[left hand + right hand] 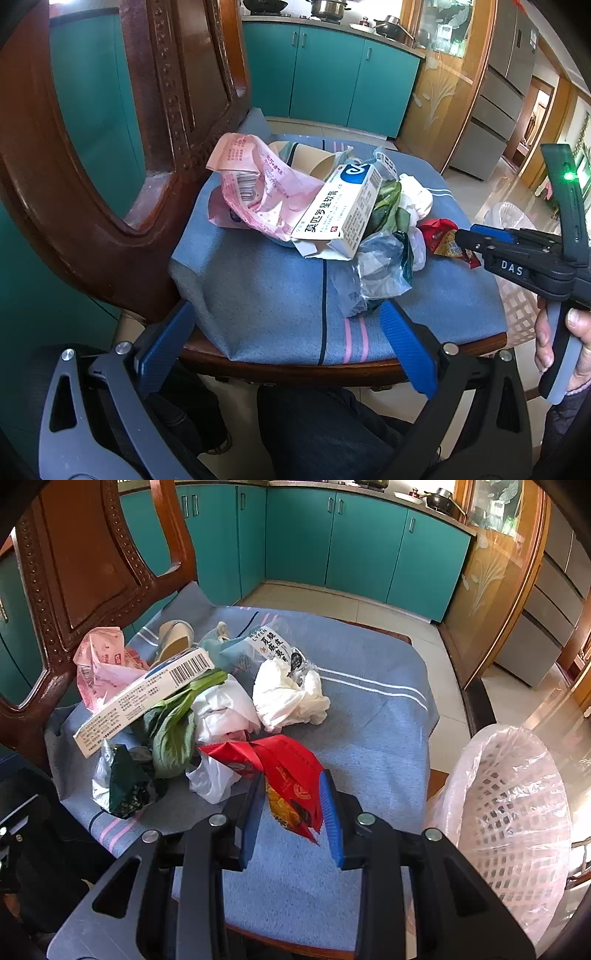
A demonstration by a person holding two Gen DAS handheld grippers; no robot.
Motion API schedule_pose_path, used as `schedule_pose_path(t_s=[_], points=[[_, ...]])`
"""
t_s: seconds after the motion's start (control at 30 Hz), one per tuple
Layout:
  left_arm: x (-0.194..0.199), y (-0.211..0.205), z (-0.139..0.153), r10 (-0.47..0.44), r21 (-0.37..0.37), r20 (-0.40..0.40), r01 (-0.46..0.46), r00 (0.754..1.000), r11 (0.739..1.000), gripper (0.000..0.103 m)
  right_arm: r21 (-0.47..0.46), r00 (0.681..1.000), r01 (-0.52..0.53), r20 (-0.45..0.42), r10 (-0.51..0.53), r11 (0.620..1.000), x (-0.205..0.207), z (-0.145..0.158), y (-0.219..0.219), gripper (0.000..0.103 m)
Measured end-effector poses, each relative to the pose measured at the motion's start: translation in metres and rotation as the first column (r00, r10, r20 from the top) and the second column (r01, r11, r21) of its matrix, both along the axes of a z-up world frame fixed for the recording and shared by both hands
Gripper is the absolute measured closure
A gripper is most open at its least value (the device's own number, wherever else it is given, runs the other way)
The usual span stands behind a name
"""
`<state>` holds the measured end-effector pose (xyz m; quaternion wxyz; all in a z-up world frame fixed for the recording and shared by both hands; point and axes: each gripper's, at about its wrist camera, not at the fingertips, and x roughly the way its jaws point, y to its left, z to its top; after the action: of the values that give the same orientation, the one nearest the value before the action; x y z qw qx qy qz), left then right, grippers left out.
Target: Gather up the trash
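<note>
The right gripper (pixel 291 812) held a red wrapper (pixel 284 771) between its blue pads (pixel 330 819); the two pads pressed on the wrapper from both sides, and its lower end hung between them just above the blue cloth (pixel 369 716). In the left wrist view the same gripper (pixel 461 240) came in from the right, with the wrapper (pixel 443 240) at its tip and a hand (pixel 561 347) on the handle.

The left gripper (pixel 284 347) stood with its fingers (pixel 406 350) spread wide, over the near edge of the cloth (pixel 258 288), and nothing was between them.

The rest of the trash lay in a heap on the cloth, which covered the seat of a wooden chair (pixel 85 565). A white box (pixel 340 206) lay tilted on top of a pink bag (pixel 258 184). Beside the box were a green leaf (pixel 173 727), a white tissue (pixel 288 694), a clear bag (pixel 376 269) and a dark green packet (pixel 125 782).

A white basket (pixel 517 805) with a plastic liner stood on the floor to the right of the chair, near its edge.
</note>
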<state>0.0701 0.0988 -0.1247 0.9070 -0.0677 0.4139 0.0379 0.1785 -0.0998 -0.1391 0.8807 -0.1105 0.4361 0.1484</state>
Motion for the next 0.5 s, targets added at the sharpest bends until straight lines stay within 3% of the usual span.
schedule_pose_path(t_s=[0.5], points=[[0.0071, -0.0082, -0.0076, -0.005, 0.004, -0.036, 0.006, 0.999, 1.0, 0.003, 0.038, 0.999, -0.018, -0.026, 0.018, 0.999, -0.0005, -0.0016, -0.0063, 0.071]])
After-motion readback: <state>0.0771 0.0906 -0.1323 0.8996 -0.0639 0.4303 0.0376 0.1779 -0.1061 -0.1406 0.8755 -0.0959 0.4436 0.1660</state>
